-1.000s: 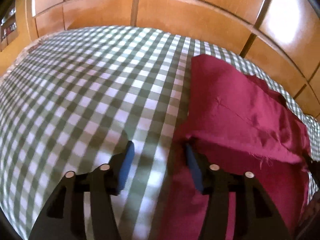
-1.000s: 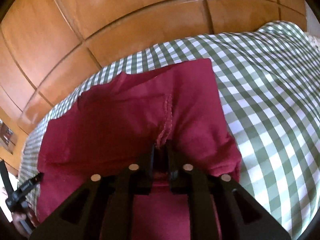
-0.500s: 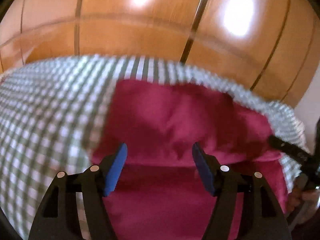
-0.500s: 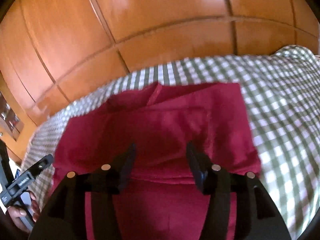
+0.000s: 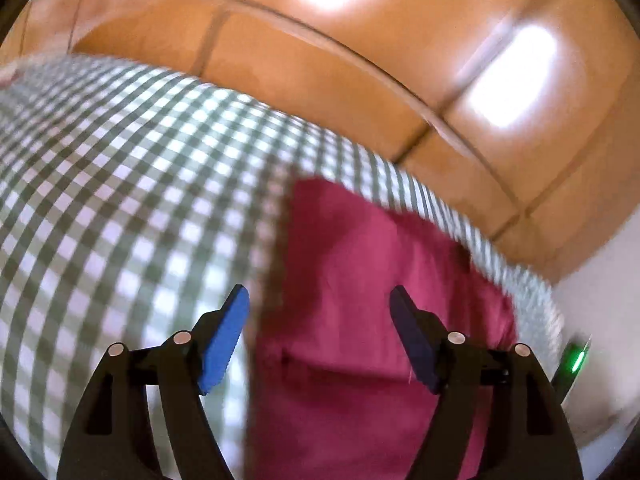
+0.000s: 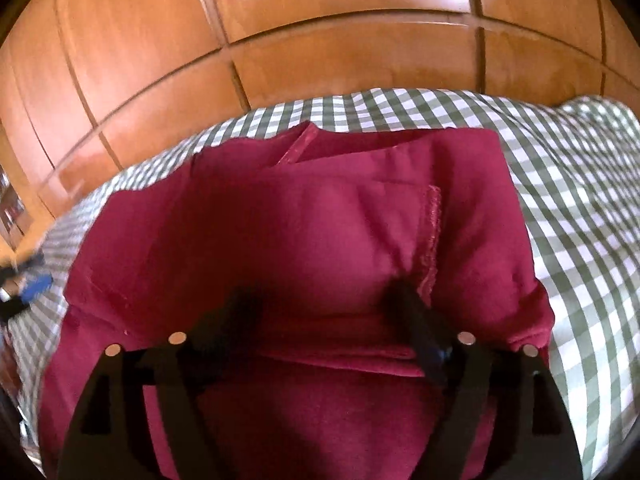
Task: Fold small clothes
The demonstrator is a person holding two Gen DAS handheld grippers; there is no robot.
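The red cloth (image 6: 304,232) lies on the checked tabletop (image 6: 580,208), near its far edge, with one layer already folded over. At least one fold seems left. The left hand-held gripper (image 5: 320,336) and the right hand-held gripper (image 6: 324,320) are both opening and grasp nothing; the cloth lies under them. No container is visible.
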